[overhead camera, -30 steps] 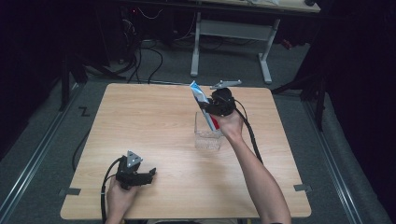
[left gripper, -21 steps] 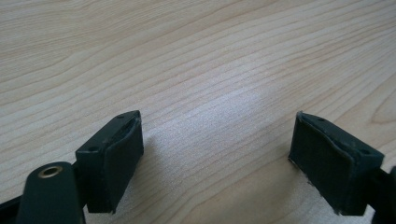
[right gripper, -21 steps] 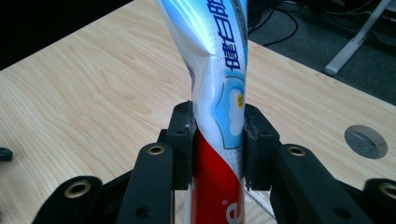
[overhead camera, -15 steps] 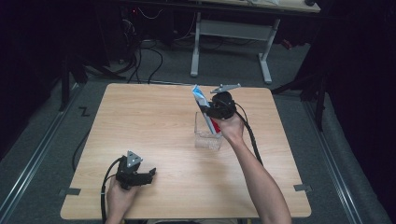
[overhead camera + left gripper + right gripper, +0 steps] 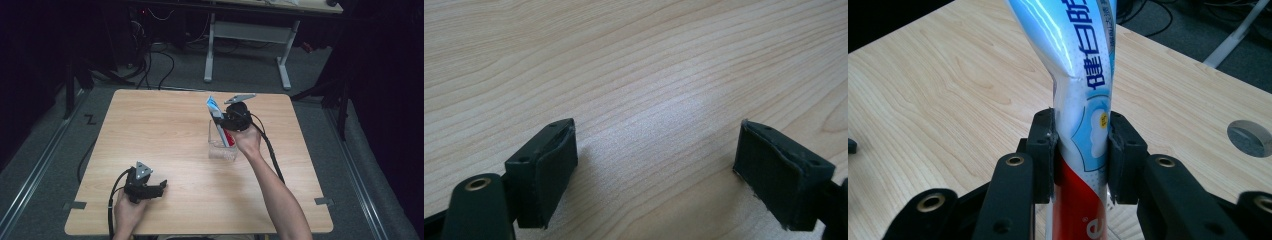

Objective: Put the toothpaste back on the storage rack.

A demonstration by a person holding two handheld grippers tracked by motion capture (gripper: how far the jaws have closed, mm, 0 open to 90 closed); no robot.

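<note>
The right tool point(image 5: 1081, 150) pinches a toothpaste tube point(image 5: 1083, 95) around its middle. In the high view the tube point(image 5: 218, 120) stands tilted, with its lower end down inside a clear cup point(image 5: 221, 147) near the middle of the counter point(image 5: 165, 135). Nothing else can be seen in the cup.

The tube looks light and soft. It is already bent a little just above the pads, so a hard squeeze could dent it or push paste out. Its shiny skin may be slippery. The middle looks like a good place to hold it.

The left tool point(image 5: 656, 165) is spread wide and holds nothing. It rests low over bare wood.
</note>
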